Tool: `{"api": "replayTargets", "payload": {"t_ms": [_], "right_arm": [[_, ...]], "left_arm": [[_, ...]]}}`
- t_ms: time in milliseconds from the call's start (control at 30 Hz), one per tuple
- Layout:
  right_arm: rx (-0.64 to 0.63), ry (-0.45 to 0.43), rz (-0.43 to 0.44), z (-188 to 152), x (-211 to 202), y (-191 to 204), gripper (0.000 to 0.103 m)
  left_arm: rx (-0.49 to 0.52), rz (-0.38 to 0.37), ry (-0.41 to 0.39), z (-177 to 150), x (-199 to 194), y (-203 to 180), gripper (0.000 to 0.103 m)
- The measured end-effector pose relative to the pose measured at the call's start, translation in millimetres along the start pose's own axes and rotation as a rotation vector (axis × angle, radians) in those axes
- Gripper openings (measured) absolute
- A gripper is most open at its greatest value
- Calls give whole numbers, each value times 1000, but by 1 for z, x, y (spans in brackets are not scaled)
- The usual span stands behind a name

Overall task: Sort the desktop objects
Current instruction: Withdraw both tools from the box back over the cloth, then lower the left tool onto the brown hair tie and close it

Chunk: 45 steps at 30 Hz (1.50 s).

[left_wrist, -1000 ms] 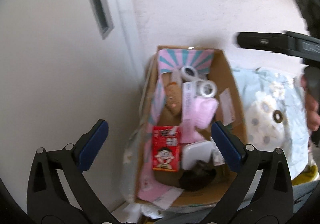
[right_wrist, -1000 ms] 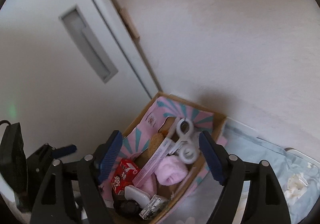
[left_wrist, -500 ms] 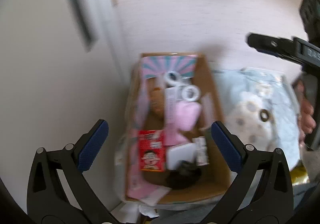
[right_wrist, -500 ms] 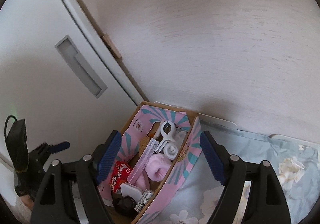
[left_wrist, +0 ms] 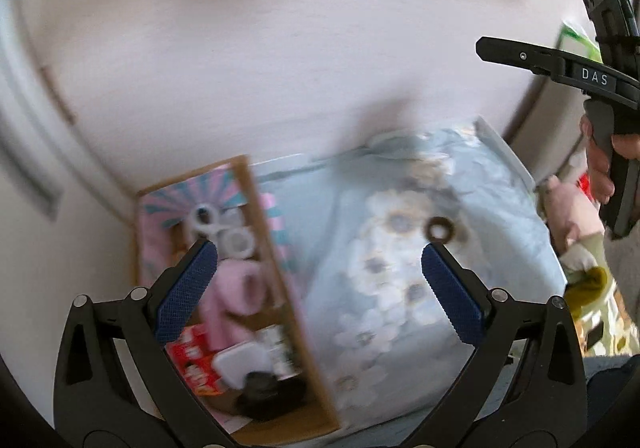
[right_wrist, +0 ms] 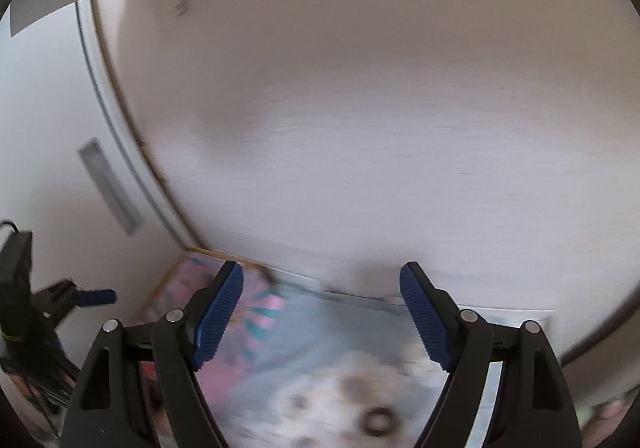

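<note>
Both tongs have swung away from the cardboard box (left_wrist: pixel 236 288) toward the flowered blue cloth (left_wrist: pixel 400 248), and the pictures are smeared with the motion. Left tongs (left_wrist: pixel 320 280) stand wide open with nothing between the blue pads, hanging over the box's right edge and the cloth. Right tongs (right_wrist: pixel 320 312) are equally spread and empty, aimed at the far edge of the cloth by the white wall (right_wrist: pixel 360 127). Inside the box lie white scissors (left_wrist: pixel 218 228), something pink and soft (left_wrist: pixel 236 300), and a red packet (left_wrist: pixel 196 364). A small dark ring (left_wrist: pixel 439 228) sits alone on the cloth, apart from the box. A hand (left_wrist: pixel 600 167) grips the right tool's handle.
</note>
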State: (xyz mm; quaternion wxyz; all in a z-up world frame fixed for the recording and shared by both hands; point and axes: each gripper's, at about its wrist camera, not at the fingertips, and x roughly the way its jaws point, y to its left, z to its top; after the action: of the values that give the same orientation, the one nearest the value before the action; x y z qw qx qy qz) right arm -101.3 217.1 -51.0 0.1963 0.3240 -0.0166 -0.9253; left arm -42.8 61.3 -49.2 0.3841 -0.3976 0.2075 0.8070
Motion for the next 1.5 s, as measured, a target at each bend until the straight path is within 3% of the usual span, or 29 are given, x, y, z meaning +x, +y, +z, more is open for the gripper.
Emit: {"api": "replayTargets", "payload": {"t_ms": [233,400,567,733,933,1267,1433,1500], "right_arm": [[-21,58,-86,-23,-7,-56,77],[-29,132,-93,-40,17,-94,61],[-95,246,-47,-58,60,-123,37],[-183,357,22,-77,109,-137,35],[-211,406,74,-88,139,-143,35],[-291,449,150,-97,160,-141,35],[-341,471,142,-101,177,-138,34],[-351,475,138,-103,183,-139,27]], "left_arm": [[110,-45,49,13,47,-64,102],[135,-89,69,21,84,-93,102],[135,-173,61,22,131,-115,102],[130,-231,103,9,173,-126,95],[180,-189,162,-5,202,-129,84],[257,-172,136,-14,206,-137,83],[262,-166,145,-18,214,-138,83],[261,-167,149,-20,217,-138,83]]}}
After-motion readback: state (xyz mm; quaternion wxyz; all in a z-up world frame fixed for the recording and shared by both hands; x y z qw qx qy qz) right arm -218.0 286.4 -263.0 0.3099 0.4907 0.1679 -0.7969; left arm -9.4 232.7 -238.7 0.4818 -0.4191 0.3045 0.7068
